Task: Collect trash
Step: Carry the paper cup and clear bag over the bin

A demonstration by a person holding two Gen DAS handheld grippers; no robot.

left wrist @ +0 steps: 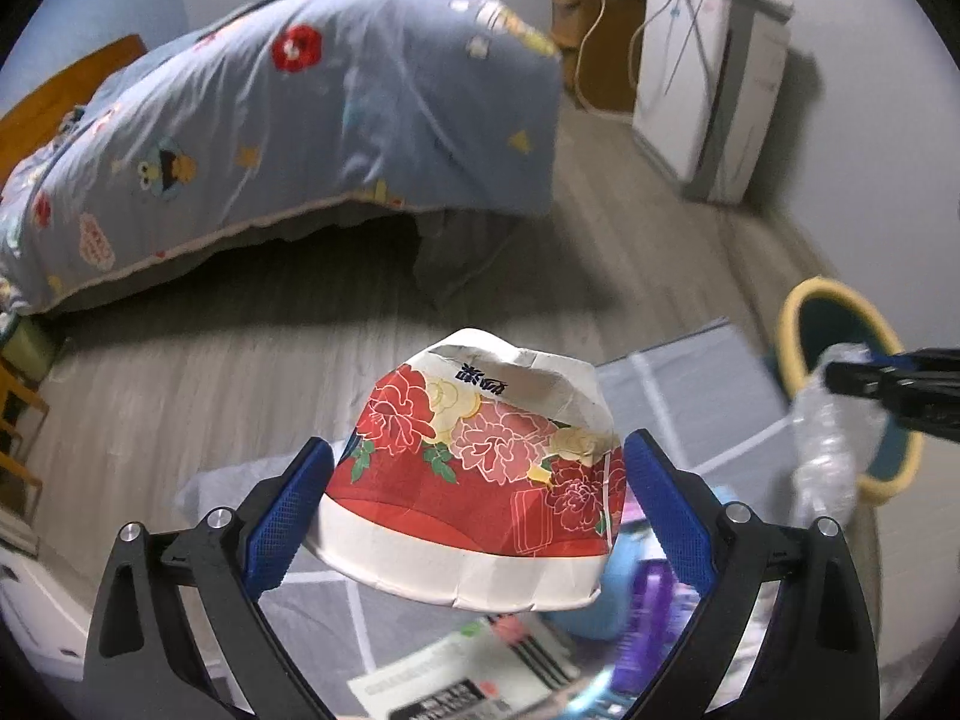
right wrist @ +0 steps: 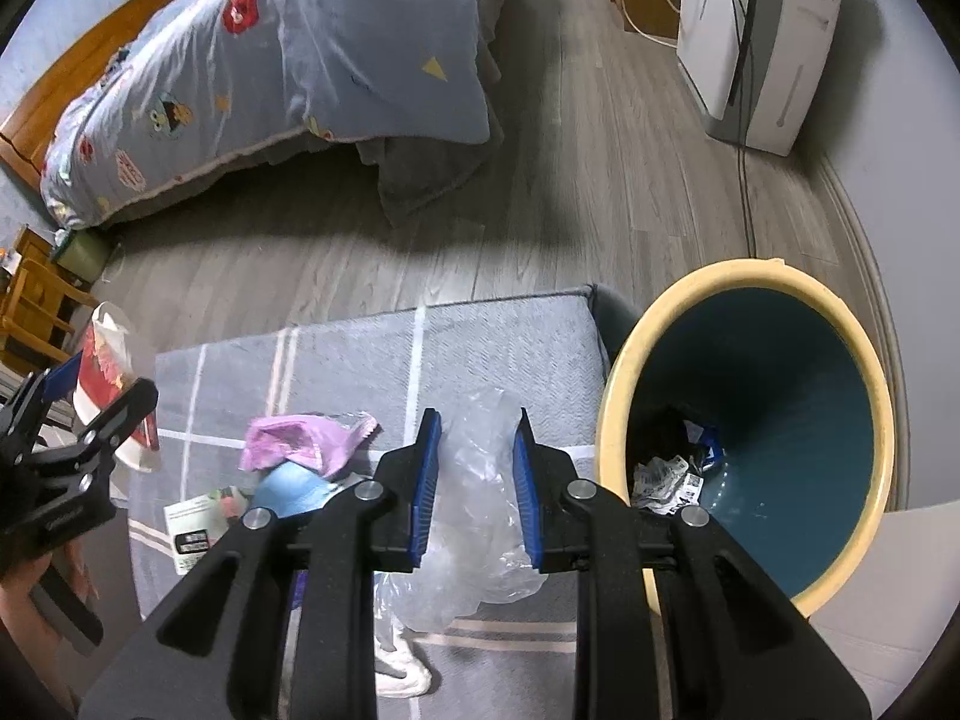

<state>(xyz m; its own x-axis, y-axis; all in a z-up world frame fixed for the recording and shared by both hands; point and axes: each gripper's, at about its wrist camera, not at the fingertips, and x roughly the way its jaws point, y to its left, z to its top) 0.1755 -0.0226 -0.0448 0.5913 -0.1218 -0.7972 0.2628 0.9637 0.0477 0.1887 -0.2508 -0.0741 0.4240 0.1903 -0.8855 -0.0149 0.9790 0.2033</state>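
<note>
1. Your left tongs [left wrist: 477, 483] were clamped on a crushed paper cup [left wrist: 480, 474] with red and pink flower print, its blue pads [left wrist: 288, 516] pressing on both sides and the cup lifted clear of the surface below.
2. Your right tongs [right wrist: 477, 480] stood narrowly apart and gripped a crumpled clear plastic bottle [right wrist: 480, 498], which bulged between the pads and hung below them.
3. Under both tongs lay a grey cushioned seat with white grid lines [right wrist: 360, 348], which carried the remaining litter.
4. On that seat, just left of your right tongs, a crumpled pink wrapper [right wrist: 300, 441] lay on top of a light blue object [right wrist: 294, 492]; I cannot tell what that object was.
5. A white printed paper packet [right wrist: 192, 531] lay beside the blue object, nearer the seat's left edge.
6. Your hand [right wrist: 24, 618] showed at the lower left edge of the right wrist view, holding the left tongs.
7. Just right of the seat stood a round waste bin [right wrist: 618, 396] with a yellow rim and a teal inside, and scraps of printed paper [right wrist: 666, 477] lay at its bottom.
8. Farther out, a bed with a blue cartoon-print quilt [left wrist: 300, 108] stood on the grey wood floor [left wrist: 180, 372].
9. A white appliance [left wrist: 690, 96] with cables stood against the far wall.
</note>
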